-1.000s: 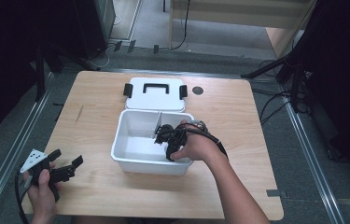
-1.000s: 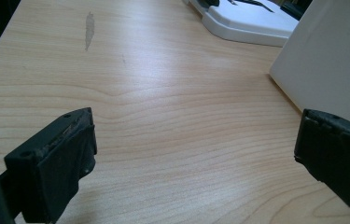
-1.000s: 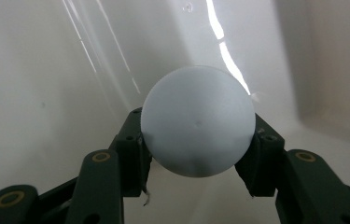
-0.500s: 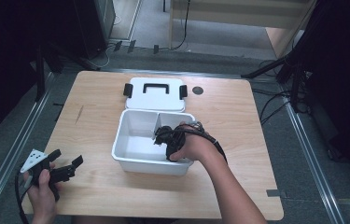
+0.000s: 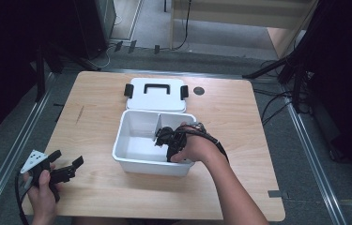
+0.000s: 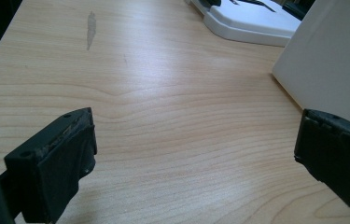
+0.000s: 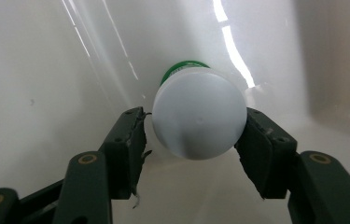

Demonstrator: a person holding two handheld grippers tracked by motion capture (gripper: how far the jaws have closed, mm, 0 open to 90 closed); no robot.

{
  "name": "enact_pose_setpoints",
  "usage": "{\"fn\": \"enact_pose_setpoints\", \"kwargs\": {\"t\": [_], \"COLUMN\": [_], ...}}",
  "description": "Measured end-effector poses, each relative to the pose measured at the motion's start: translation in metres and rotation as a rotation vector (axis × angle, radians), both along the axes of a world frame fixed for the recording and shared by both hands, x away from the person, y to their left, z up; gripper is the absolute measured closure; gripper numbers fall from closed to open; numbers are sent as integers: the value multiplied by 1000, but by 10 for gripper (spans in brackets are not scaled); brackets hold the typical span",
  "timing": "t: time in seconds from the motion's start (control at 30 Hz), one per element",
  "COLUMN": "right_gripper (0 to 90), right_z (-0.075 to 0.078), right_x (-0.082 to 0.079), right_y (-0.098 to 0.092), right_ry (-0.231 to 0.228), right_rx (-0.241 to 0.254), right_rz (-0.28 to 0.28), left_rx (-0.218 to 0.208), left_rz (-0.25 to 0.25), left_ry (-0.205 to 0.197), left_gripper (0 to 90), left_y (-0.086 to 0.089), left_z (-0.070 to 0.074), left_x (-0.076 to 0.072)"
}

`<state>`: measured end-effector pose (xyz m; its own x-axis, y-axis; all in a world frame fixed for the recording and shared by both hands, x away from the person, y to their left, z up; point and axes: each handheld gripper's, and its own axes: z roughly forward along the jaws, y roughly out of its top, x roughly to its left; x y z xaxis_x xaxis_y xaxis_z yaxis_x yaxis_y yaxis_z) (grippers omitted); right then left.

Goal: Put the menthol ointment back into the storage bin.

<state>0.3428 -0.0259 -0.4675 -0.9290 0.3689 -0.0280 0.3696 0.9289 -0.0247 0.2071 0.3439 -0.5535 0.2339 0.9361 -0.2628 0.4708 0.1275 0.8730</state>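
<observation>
A small bottle with a white cap and a green body lies on its side inside the white bin, in its right compartment. My right gripper reaches down into the bin with the cap between its jaws. The jaws have just been opening, and a thin gap shows beside the left pad. In the high view the right gripper sits next to the bin's divider. My left gripper rests open and holds nothing at the table's near left corner, low over bare wood.
The bin's white lid, with a black handle and clips, lies flat behind the bin; it shows far off in the left gripper view. A small dark disc sits right of the lid. The bin wall stands close to the left gripper's right.
</observation>
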Motion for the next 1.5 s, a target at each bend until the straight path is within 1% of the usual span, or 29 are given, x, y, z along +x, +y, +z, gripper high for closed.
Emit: {"fn": "enact_pose_setpoints", "kwargs": {"t": [0.07, 0.1, 0.17, 0.23, 0.27, 0.3, 0.33, 0.37, 0.43, 0.47, 0.5, 0.53, 0.57, 0.7, 0.73, 0.77, 0.8, 0.83, 0.87, 0.9, 1.0, 1.07, 1.1, 1.13, 1.27, 1.33, 1.37, 1.47, 1.5], "right_gripper": [433, 422, 416, 406, 391, 391, 376, 376, 363, 356, 356, 350, 349, 340, 339, 339, 338, 337, 337, 337, 333, 330, 330, 326, 320, 318, 317, 317, 317], "right_z": [1, 5, 7, 13, 20, 20, 28, 28, 35, 44, 44, 53, 57, 68, 75, 75, 82, 86, 86, 89, 99, 102, 102, 104, 106, 106, 105, 102, 102], "right_x": [-1, -1, -2, -3, -4, -4, -5, -5, -5, -5, -5, -5, -5, -5, -6, -6, -7, -8, -8, -8, -10, -10, -10, -10, -11, -12, -13, -13, -13], "right_y": [0, -2, -2, -4, -6, -6, -9, -9, -13, -17, -17, -23, -26, -35, -41, -41, -47, -50, -50, -53, -68, -75, -75, -83, -97, -101, -108, -120, -120], "right_ry": [-4, -12, -16, -18, -24, -24, -40, -40, -60, -76, -76, -89, -97, -113, -123, -123, -122, -124, -124, -127, -147, -151, -151, -160, -172, -174, -175, -177, -177], "right_rx": [4, 23, 31, 58, 82, 82, 87, 87, 90, 104, 104, 130, 141, 165, 181, 181, 210, 221, 221, 231, 237, 240, 240, 239, 233, 232, 236, 237, 237], "right_rz": [3, 6, 6, -5, -8, -8, -17, -17, -17, -27, -27, -47, -53, -66, -78, -78, -88, -89, -89, -93, -117, -131, -131, -139, -160, -169, -177, -209, -209], "left_rx": [3, 2, 2, 4, 5, 5, 4, 4, 3, 3, 3, 5, 4, 2, 2, 3, 2, 2, 2, 3, 2, 3, 3, 3, 3, 2, 2, 4, 4], "left_rz": [-1, -1, -1, -2, -1, -1, -2, -2, -2, 0, -2, -2, -2, 1, 0, 1, 1, 1, 1, 1, 0, 1, 1, 0, 0, 1, 0, -1, -1], "left_ry": [-1, -1, -1, 0, 0, 0, 0, -1, -1, 0, 0, -2, -3, -4, -3, -4, -3, -3, -3, -2, -2, -2, -2, -2, -3, -3, -3, -2, -2], "left_gripper": [0, 0, 0, 0, 0, 0, 0, 0, 0, 0, 0, 0, 0, 0, 0, 0, 0, 0, 0, 0, 0, 0, 0, 0, 0, 0, 0, 0, 0], "left_y": [0, 0, 0, 0, 0, 0, 0, 0, 0, 0, 0, 0, 0, 0, 0, 0, 0, 0, 0, 0, 0, -1, -1, -1, -1, -1, -1, -1, -1], "left_z": [0, 0, 0, 0, 0, 0, 0, 0, 0, 0, 0, 0, 0, 0, 0, 0, 0, 0, 0, 0, 0, 0, 0, 0, 0, 0, 0, 0, 0], "left_x": [0, 0, 0, 0, 0, 0, 0, 0, 0, 0, 0, 0, 0, 0, 0, 0, 0, 0, 0, 0, 0, 0, 0, 0, 0, 0, 0, 0, 0]}}
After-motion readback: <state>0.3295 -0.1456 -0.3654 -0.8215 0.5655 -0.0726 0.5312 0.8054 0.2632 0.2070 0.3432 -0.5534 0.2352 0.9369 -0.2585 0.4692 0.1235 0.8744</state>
